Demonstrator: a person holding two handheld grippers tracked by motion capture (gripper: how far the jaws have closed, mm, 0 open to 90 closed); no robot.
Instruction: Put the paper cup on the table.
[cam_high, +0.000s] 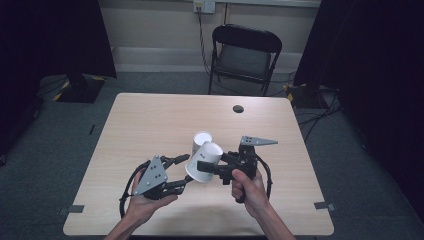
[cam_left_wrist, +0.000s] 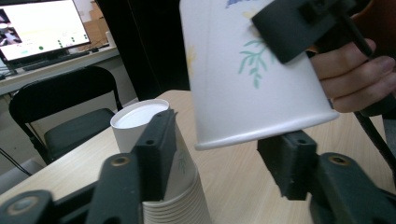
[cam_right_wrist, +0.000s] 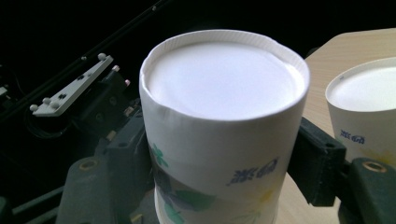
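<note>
Paper cup (cam_high: 204, 161) in right claw (cam_high: 216, 169)

A light wooden table (cam_high: 150, 120) — one upturned cup stack (cam_high: 200, 141) on it.

A white paper cup (cam_high: 204, 161) (leaf print, blue lettering) hangs tilted above the table, beside an upside-down cup stack (cam_high: 201, 141).

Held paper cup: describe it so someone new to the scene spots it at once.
On the light wooden table, look near its middle, between the person's two hands. The held paper cup is white with a leaf print, clamped in the right gripper. Unlike the upside-down cup stack standing just behind, it is off the table and tilted.
</note>
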